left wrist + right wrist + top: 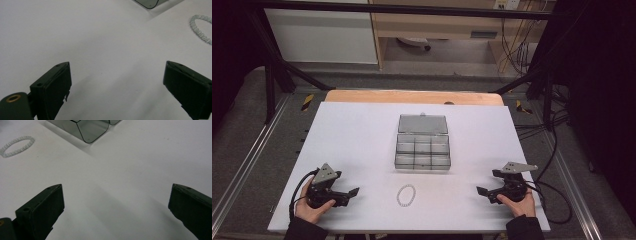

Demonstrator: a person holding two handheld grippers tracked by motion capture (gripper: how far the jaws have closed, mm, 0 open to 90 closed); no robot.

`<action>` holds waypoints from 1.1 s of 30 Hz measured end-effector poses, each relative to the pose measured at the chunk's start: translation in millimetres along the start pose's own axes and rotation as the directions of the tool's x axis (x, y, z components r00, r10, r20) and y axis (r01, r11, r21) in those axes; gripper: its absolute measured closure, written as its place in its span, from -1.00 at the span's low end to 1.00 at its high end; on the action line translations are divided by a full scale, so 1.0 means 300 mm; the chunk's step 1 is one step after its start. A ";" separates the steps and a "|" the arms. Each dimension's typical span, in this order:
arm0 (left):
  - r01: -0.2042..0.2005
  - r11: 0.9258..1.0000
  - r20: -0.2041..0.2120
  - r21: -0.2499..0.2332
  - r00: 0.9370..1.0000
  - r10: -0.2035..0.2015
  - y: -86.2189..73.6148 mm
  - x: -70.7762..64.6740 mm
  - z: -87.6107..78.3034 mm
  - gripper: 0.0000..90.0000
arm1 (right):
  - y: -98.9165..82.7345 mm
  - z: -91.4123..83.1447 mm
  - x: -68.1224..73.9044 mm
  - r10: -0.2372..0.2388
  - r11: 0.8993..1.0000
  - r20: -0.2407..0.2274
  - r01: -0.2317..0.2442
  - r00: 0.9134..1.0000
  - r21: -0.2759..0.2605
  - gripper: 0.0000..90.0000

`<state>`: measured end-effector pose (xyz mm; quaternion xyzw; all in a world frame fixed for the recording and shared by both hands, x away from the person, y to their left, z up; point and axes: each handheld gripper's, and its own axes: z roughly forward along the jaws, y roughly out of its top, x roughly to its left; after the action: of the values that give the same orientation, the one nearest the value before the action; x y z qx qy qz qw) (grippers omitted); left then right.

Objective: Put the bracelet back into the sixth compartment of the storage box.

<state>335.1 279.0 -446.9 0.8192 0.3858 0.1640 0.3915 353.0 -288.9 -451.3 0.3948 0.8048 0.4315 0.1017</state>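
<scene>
We see both grippers resting low at the near edge of the white table (362,130), one at each near corner, well apart from each other. Left gripper (353,192) sits in the left hand (312,210), jaws pointing in toward the table's middle; in the left gripper view (116,85) its jaws stand wide apart with bare tabletop between them, nothing held. Right gripper (482,192) sits in the right hand (518,205), also pointing inward; in the right gripper view (116,205) its jaws are spread wide too, with nothing but table between them. The bead bracelet (406,194) lies flat on the table between the two grippers, near the front edge, touched by neither. In the left gripper view the bracelet (200,27) sits off to the upper right; in the right gripper view it (17,146) sits upper left. The clear compartment box (422,148) stands at mid-table just behind the bracelet, lid laid open toward the far side, compartments divided in a grid; we can't tell whether anything is inside. A corner of the box (87,130) shows ahead of the right jaws.
</scene>
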 end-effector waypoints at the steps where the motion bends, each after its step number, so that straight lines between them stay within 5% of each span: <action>1: 0.001 1.000 0.001 0.000 1.000 -0.001 0.000 0.000 0.000 -0.82 | 0.000 -0.001 0.001 0.003 1.000 -0.001 -0.003 1.000 0.000 -0.98; 33: 0.004 1.000 0.004 -0.010 1.000 -0.004 -0.007 0.006 -0.004 -0.79 | 0.045 0.051 0.082 -0.047 0.999 -0.042 0.047 0.998 -0.002 -0.99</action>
<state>334.6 281.9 -447.7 0.8168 0.3858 0.1636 0.3966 351.8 -257.3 -445.8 0.3665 0.8157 0.4374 0.0949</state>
